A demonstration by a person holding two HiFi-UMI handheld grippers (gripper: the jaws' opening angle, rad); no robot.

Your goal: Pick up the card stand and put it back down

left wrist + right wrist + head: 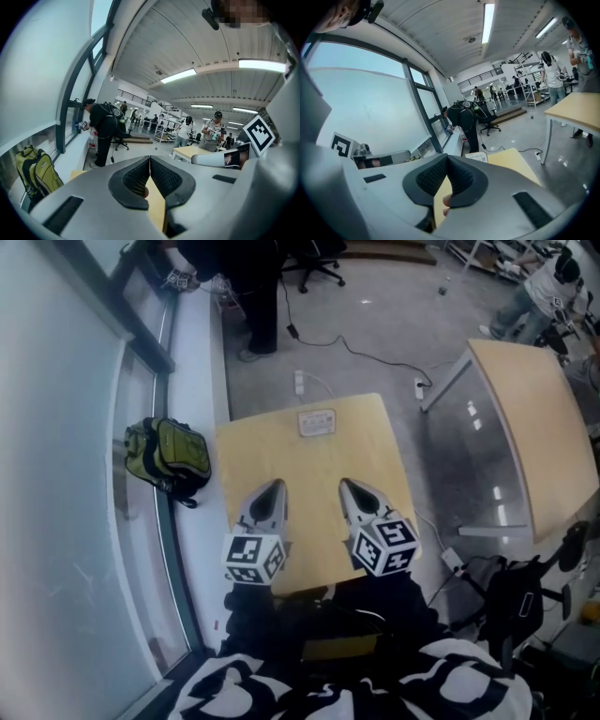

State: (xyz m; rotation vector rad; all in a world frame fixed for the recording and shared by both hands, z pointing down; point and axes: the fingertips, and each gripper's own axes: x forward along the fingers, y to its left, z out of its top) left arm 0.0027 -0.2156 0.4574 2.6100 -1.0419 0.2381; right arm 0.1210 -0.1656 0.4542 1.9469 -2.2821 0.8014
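The card stand lies on the surface at the middle of its far edge. It is well apart from the left tongs and right tongs, which hang side by side over the near half. A backpack sits off the left edge by the window, a second table stands off the right edge, and a power strip lies on the floor beyond the far edge.

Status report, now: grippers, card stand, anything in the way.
Left gripper and right gripper: jaws shut, empty. Card stand at far edge of table, untouched. Nothing between grippers and stand.
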